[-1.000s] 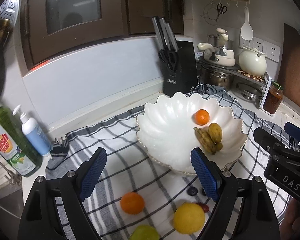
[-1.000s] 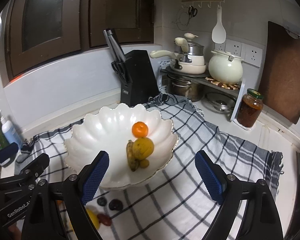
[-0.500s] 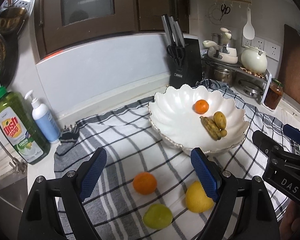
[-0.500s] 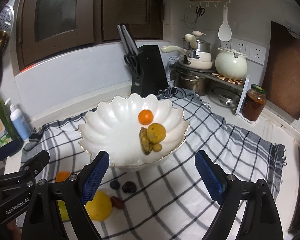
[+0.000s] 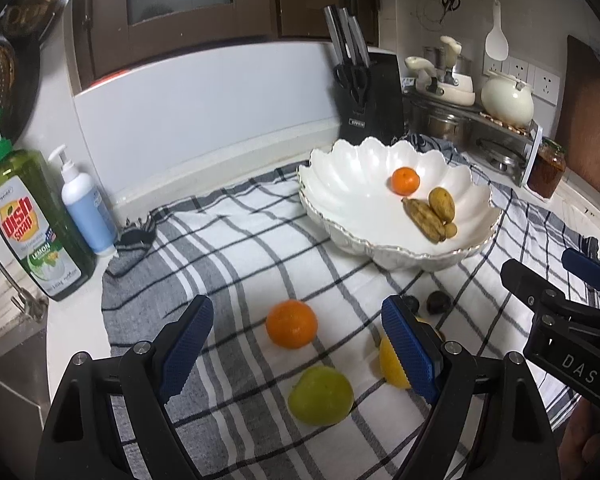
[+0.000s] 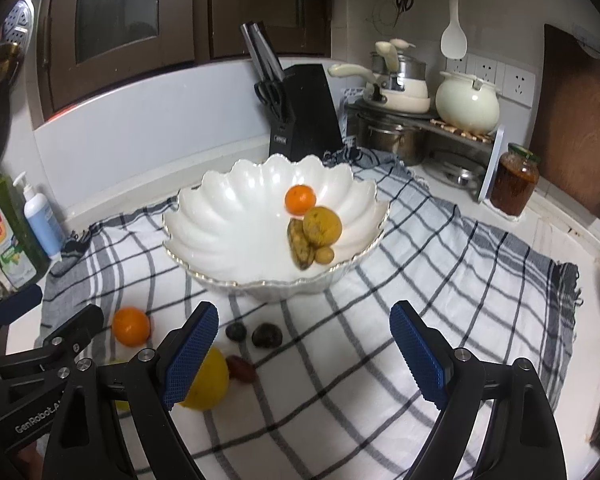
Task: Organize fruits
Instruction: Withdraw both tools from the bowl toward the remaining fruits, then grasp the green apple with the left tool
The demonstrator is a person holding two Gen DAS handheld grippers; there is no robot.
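- Left gripper [image 5: 296, 340]: fingers spread wide, empty, above the loose orange [image 5: 291, 329] on the checked cloth [image 5: 228, 248].
- Right gripper [image 6: 304, 344]: fingers wide, empty.
- Green fruit [image 5: 321, 395] and yellow fruit [image 6: 206, 384] lie near the orange; bowl [image 6: 220, 216] beyond.
- Orange looks firm, round, liable to roll; best gripped across its middle.

Two oranges [image 5: 291, 329] [image 5: 405, 180], one lemon [image 6: 204, 380], one green fruit [image 5: 320, 395], one bowl [image 5: 340, 184] (scalloped), three dark fruits [image 6: 267, 335].
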